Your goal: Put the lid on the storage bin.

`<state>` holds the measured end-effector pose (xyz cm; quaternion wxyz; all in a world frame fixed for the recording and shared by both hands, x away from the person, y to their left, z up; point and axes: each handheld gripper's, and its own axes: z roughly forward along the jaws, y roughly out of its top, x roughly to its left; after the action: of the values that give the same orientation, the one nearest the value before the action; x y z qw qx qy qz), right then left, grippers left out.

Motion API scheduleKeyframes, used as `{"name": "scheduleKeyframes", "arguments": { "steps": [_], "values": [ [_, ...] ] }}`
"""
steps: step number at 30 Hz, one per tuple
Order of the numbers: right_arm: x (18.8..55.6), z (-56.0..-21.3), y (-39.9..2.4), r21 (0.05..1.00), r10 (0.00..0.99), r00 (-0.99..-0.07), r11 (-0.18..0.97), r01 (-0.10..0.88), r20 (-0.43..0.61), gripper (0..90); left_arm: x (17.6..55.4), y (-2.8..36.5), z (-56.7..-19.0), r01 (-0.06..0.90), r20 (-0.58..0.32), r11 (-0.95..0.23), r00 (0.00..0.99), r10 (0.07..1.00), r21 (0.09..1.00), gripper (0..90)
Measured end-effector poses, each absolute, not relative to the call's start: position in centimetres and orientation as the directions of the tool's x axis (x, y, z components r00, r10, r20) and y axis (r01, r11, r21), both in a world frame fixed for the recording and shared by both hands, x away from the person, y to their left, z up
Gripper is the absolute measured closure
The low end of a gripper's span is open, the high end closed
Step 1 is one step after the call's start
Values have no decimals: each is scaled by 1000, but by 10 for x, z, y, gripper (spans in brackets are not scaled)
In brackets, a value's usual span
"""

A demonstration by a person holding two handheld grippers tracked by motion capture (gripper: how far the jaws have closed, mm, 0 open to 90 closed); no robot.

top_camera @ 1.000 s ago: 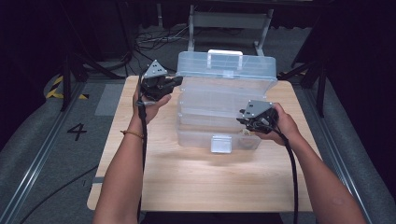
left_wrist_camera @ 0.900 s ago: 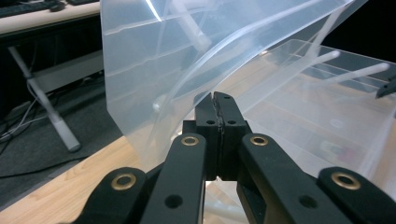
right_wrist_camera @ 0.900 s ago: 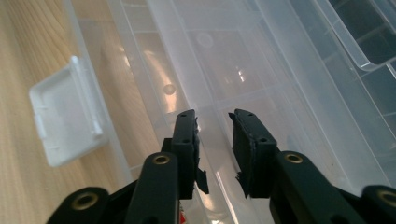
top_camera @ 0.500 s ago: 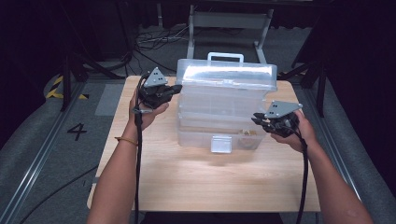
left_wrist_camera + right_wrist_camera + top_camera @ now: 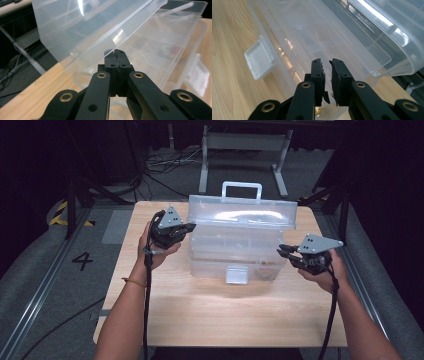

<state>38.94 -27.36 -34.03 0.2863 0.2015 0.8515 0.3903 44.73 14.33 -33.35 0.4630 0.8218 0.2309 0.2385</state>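
Observation:
A clear plastic toolbox (image 5: 235, 257) stands mid-table with its lid (image 5: 242, 212) swung partly up and its handle (image 5: 242, 187) at the top. My left gripper (image 5: 190, 226) is at the box's left end. Its jaws are shut together, and the tips (image 5: 116, 53) sit right under the lid's (image 5: 100, 27) raised edge with nothing between them. My right gripper (image 5: 281, 251) hovers off the box's right front corner. Its jaws (image 5: 326, 62) have just been closing and stand a narrow slit apart, empty, pointing at the tray (image 5: 317, 40) under the lid.
The box's white front latch (image 5: 236, 274) (image 5: 259, 60) hangs free. Bare wooden table (image 5: 225, 315) lies in front of the box. Behind the table are a metal stand (image 5: 245, 145) and cables on a dark floor.
The lid has swung up from closed to partly raised. My right gripper has moved right, off the box front. My left gripper has shifted a little along the box's left end.

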Motion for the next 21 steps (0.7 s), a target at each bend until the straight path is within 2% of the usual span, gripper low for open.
{"name": "scheduleKeyframes", "arguments": {
  "steps": [21],
  "values": [
    [383,-369,-291,780,637,-725,582,230,-261,722,424,139,-347,149,214,-534,802,558,832,900]
  ]
}}
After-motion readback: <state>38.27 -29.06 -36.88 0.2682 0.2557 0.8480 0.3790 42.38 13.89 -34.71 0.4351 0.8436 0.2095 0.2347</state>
